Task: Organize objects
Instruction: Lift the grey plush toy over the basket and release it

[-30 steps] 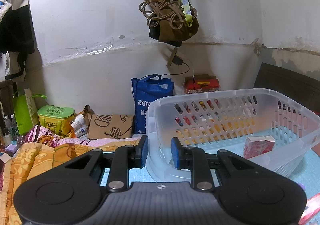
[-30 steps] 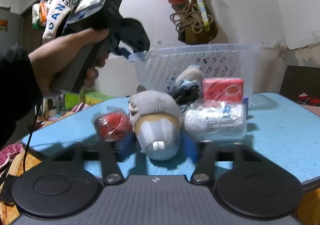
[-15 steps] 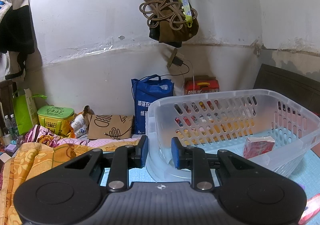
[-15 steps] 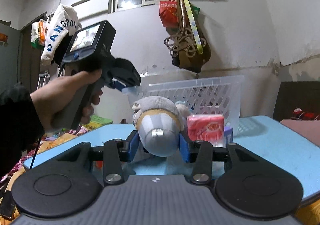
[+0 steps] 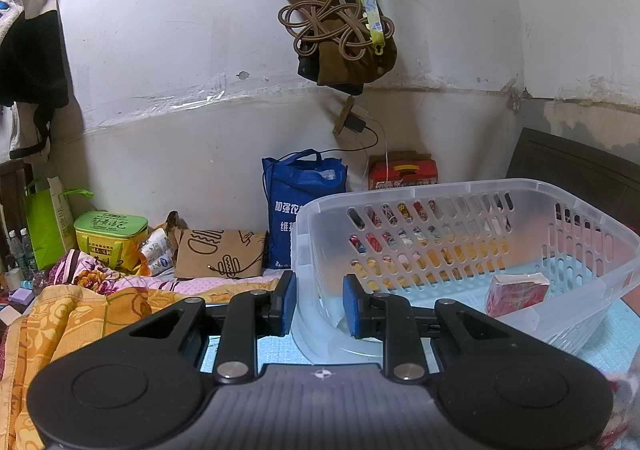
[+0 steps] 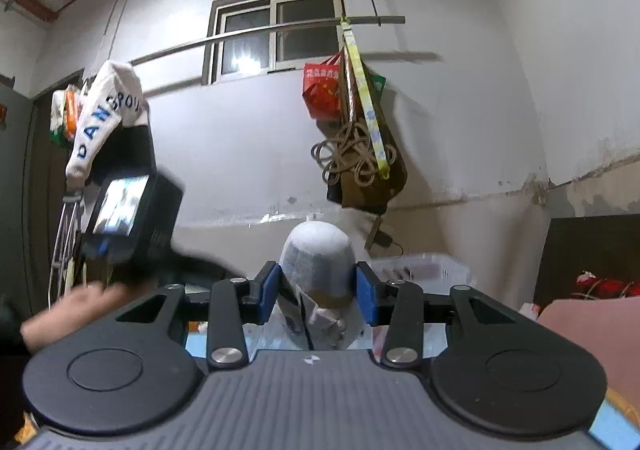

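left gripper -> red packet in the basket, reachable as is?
Probably yes. The left gripper sits at the near corner of the basket, whose top is open, and nothing covers the red packet. It would have to clear the rim first.

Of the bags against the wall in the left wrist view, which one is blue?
The standing tote with white Chinese lettering, behind the basket; the other bag is green.

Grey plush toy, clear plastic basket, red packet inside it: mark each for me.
Grey plush toy (image 6: 318, 270): right wrist view, rounded body.
Clear plastic basket (image 5: 452, 185): left wrist view, far rim.
Red packet (image 5: 516, 292): left wrist view, front face.
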